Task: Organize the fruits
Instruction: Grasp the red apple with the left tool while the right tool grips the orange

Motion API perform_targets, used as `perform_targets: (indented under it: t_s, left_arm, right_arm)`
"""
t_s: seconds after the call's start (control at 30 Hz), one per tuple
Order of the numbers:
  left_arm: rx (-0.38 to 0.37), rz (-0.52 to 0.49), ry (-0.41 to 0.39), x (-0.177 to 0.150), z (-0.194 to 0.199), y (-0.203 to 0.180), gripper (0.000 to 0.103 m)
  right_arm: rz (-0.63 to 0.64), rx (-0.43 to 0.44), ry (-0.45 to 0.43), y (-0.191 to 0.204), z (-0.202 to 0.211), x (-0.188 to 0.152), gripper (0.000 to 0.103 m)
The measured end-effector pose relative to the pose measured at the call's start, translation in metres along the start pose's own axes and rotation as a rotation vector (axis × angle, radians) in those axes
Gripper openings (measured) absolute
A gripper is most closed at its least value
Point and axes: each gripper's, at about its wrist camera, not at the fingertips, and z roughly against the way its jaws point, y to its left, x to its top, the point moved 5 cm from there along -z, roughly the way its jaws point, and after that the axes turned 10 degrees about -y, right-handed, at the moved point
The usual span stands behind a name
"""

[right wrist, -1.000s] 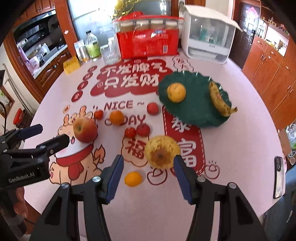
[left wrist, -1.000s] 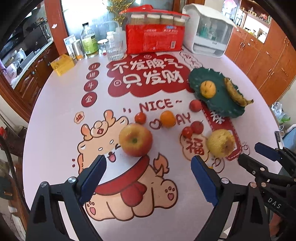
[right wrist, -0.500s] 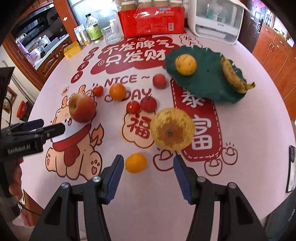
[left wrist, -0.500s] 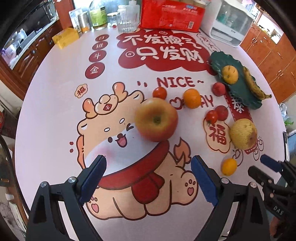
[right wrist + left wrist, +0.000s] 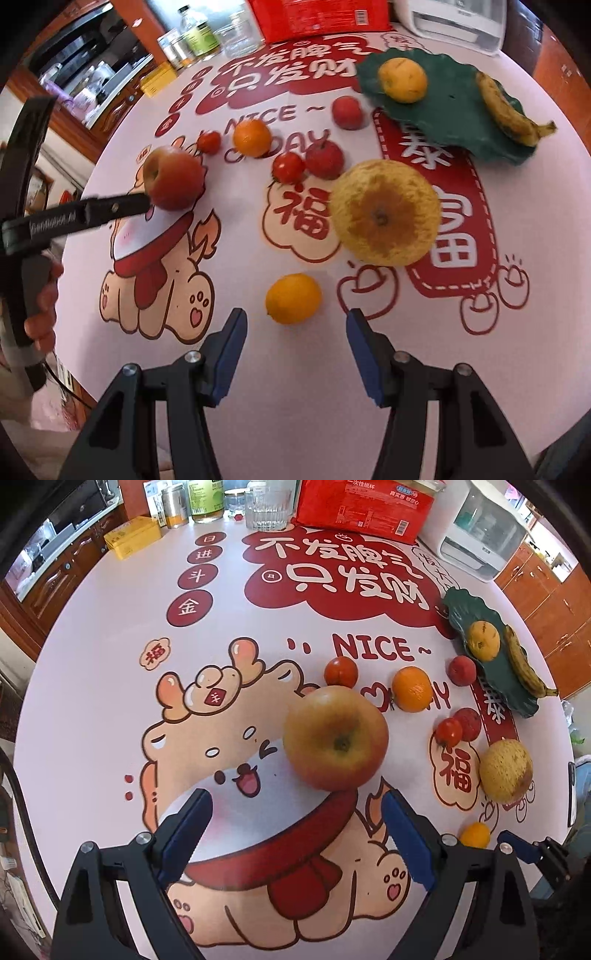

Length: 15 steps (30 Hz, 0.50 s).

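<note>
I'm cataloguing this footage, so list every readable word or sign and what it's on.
"NICE" on the tablecloth.
"不发脾气 只发财" on its red cloud.
"日进斗金" down its red dots.
"福" on its cream cloud.
"一次性纸杯" on the red package; its finer print is too small.
Bottle label: unreadable.

1. Counter (image 5: 92, 664): pale pink cover printed with dark red panels, white characters, and a cream-and-tan cartoon animal wearing a red scarf.
2. Apple (image 5: 336, 738): red blending to yellow-green around the stem.
3. Pear (image 5: 384, 212): yellow, speckled brown, russet centre.
4. Plate (image 5: 454, 122): dark green, leaf-shaped.
5. Banana (image 5: 506, 110): yellow, heavily browned.
6. Orange (image 5: 402, 79) on the plate: yellow-orange, dark blemishes.
7. Small orange (image 5: 293, 298): bright orange-yellow.
8. Tomato (image 5: 289, 167): glossy red.
9. Left hand-held gripper (image 5: 295, 834): black frame, blue pads.
10. Right hand-held gripper (image 5: 295, 354): black frame, blue pads.
11. Package (image 5: 364, 506): red, white print.
</note>
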Motion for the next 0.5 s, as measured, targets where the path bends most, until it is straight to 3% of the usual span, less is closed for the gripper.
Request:
perform_targets:
  t_s: [0.13, 0.4, 0.5]
  left_arm:
    - [-0.006, 0.006, 0.002, 0.004, -0.011, -0.002, 0.092]
    - [-0.017, 0.000, -0.008, 0.012, -0.026, -0.008, 0.092]
    - [-0.025, -0.007, -0.005, 0.012, -0.030, -0.012, 0.086]
  right_arm:
    - [0.048, -0.038, -0.006, 0.006, -0.010, -0.002, 0.055]
    - [0.077, -0.064, -0.002, 0.013, -0.023, -0.005, 0.042]
    - [0.074, -0.074, -0.015, 0.011, -0.025, -0.002, 0.036]
